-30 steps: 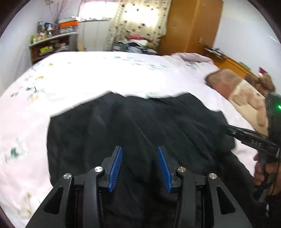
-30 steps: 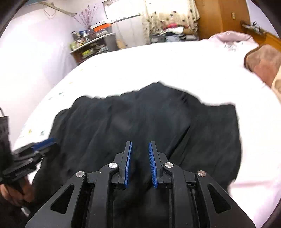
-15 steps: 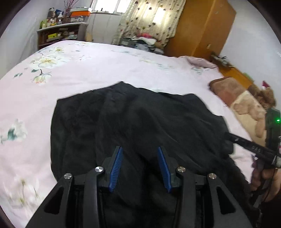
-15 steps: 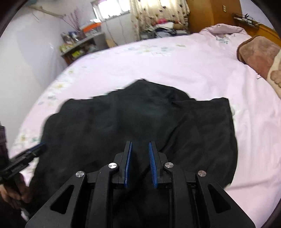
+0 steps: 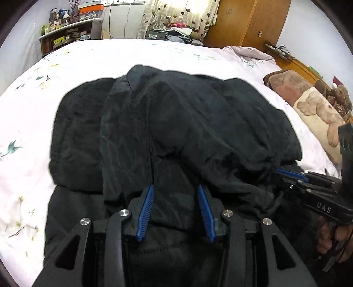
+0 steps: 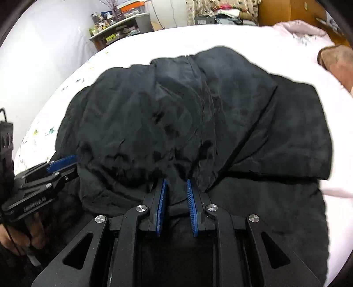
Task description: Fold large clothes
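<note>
The left tool (image 5: 175, 208) points down at the near edge of a black coat (image 5: 176, 123), its 2 blue pads (image 5: 145, 212) set moderately apart with a fold of the dark cloth running up between them. The cloth fills the gap, yet whether the pads press on it I cannot tell. The right tool (image 6: 176, 206) holds its pads (image 6: 161, 205) much closer together, and a bunched ridge of the coat (image 6: 189, 114) rises from the narrow slot between them; the pads look clamped on this fold.

In the left wrist view the right tool (image 5: 289, 174) shows at the right edge, its blue tips against the coat's right side, with a hand (image 5: 333, 238) gripping its handle below. In the right wrist view the left tool (image 6: 62, 162) shows at the left edge, tips touching the coat's left side, with a hand (image 6: 19, 231) beneath it.

The coat lies on a bed (image 5: 28, 123) covered with a pale flowered sheet. Its upper layer is doubled over toward the near side, so a thick fold lies across the lower layer. To the far right sits a brown pillow (image 5: 284, 85). Past the bed stand a cluttered shelf (image 5: 70, 33), a curtain (image 5: 183, 15) and a wooden wardrobe (image 5: 249, 22).
</note>
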Demonstrator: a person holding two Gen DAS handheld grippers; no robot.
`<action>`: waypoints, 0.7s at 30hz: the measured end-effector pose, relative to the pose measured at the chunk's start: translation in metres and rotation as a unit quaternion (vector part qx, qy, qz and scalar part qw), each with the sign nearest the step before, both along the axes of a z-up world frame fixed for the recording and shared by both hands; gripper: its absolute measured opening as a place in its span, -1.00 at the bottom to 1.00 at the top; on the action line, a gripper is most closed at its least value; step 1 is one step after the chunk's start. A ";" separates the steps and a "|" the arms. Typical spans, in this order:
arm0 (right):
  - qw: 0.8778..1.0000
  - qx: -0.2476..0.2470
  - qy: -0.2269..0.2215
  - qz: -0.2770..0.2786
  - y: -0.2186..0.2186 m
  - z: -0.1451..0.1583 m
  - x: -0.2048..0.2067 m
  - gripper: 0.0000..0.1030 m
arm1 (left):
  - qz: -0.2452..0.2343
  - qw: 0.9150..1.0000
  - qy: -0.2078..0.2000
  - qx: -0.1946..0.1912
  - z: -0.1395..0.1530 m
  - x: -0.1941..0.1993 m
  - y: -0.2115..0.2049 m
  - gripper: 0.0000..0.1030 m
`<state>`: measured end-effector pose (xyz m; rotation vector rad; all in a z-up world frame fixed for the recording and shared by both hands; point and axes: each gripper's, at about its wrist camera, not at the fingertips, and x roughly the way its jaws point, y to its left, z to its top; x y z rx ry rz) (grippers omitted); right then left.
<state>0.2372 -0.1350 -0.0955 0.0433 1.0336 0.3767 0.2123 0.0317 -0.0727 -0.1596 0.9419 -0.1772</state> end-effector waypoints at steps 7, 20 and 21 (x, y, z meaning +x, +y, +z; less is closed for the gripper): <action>1.000 0.004 -0.029 -0.004 -0.014 0.035 -0.053 -0.45 | 0.007 1.000 -0.021 0.001 0.031 -0.047 0.004 -0.15; 0.998 -0.015 -0.068 -0.008 -0.029 0.077 -0.162 -0.45 | 0.018 0.999 -0.042 0.021 0.066 -0.153 0.002 -0.13; 0.997 -0.016 -0.069 -0.007 -0.030 0.080 -0.170 -0.45 | 0.018 0.999 -0.042 0.022 0.068 -0.161 0.003 -0.13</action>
